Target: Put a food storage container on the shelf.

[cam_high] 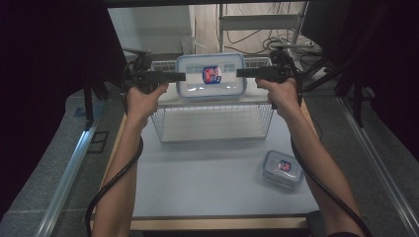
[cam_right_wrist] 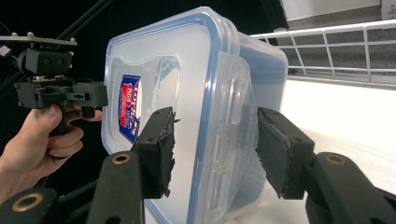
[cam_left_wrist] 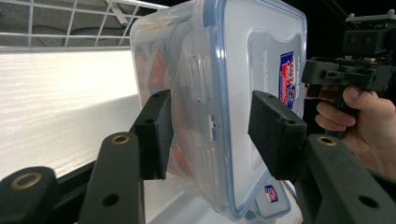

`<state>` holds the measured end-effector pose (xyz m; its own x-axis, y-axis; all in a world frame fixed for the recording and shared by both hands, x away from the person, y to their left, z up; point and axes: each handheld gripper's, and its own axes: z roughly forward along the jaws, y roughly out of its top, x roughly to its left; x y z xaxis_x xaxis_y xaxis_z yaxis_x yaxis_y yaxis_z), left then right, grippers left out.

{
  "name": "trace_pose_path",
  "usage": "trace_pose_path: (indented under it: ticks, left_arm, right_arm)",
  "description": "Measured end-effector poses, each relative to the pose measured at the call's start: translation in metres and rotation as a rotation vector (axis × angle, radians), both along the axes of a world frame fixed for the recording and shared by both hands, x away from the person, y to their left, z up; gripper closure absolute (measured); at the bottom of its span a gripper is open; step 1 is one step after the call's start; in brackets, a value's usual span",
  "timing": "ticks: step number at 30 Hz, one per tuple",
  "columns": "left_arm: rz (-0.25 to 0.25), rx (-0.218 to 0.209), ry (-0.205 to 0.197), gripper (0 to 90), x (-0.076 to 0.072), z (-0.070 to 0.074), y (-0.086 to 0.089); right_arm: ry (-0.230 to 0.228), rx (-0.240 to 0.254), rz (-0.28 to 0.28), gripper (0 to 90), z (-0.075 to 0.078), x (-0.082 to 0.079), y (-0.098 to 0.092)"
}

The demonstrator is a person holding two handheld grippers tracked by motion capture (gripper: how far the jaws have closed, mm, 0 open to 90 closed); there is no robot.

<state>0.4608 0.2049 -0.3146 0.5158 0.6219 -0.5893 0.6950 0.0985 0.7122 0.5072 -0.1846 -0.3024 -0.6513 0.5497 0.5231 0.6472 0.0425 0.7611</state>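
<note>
Claws left [cam_high: 182, 76] and right [cam_high: 240, 73] clamp the large lidded container [cam_high: 211, 75] by opposite ends above the wire basket [cam_high: 212, 129]; lowering remains. Small container [cam_high: 282, 169] waits on the surface [cam_high: 207, 173].

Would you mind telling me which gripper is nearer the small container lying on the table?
Right. The right gripper is at the large container's right edge, on the small container's side; the left gripper is at its left edge.
</note>
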Motion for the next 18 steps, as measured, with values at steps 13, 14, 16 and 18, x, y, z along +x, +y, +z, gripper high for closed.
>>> trace_pose_path:
  ticks: [13, 14, 16, 18]
  left_arm:
    - [0.039, 0.020, -0.010, 48.0, 0.0022, 0.0018, 0.0031]
    - [0.040, 0.021, -0.017, 48.0, 0.0012, 0.0018, 0.0040]
    - [0.039, 0.017, -0.032, 47.7, -0.0012, 0.0022, 0.0058]
    - [0.042, 0.017, -0.068, 45.1, -0.0056, 0.0032, 0.0070]
  right_arm:
    - [-0.057, -0.032, -0.059, 47.0, 0.0026, 0.0063, -0.0024]
    - [-0.062, -0.041, -0.062, 47.1, 0.0041, 0.0058, -0.0036]
    - [-0.072, -0.046, -0.062, 47.5, 0.0061, 0.0044, -0.0050]
    - [-0.097, -0.055, -0.058, 48.7, 0.0078, 0.0016, -0.0064]
